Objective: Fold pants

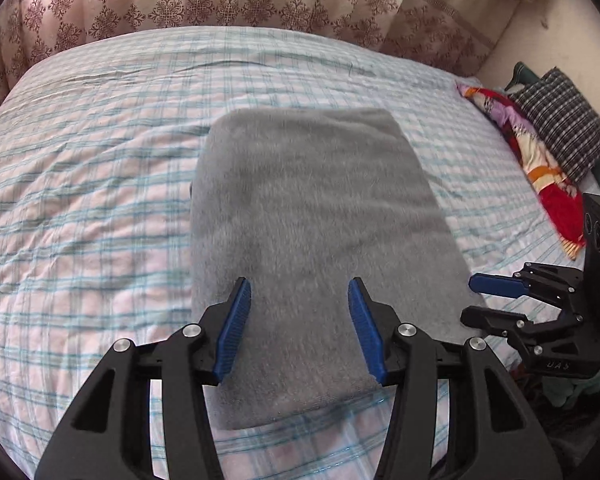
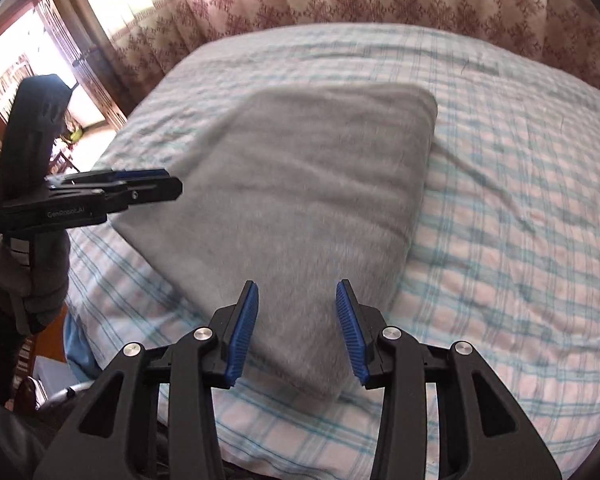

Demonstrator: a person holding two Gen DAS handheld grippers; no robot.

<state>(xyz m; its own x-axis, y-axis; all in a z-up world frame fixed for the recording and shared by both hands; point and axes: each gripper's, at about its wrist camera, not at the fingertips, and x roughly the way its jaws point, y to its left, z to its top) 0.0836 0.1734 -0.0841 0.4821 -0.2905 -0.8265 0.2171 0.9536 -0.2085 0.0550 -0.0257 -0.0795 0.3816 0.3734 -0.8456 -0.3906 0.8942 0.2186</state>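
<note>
The pants (image 1: 312, 240) are plain grey; the bed sheet (image 1: 80, 200) is checked in pink, white and teal; the curtain (image 1: 180, 0) is patterned maroon on beige.

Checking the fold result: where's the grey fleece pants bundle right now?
The folded grey fleece pants lie flat mid-bed on the plaid bedsheet, centred in both wrist views, beyond the open left gripper and right gripper; neither holds them.

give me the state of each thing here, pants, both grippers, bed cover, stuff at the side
grey pants: folded into a flat rectangle, lying on the bed
left gripper: open, empty, above the pants' near edge
right gripper: open, empty, above the pants' near corner
checked sheet: spread out, lightly wrinkled
colourful cloth: bunched at the bed's edge
dark checked cushion: lying beside the colourful cloth
patterned curtain: drawn behind the bed
</note>
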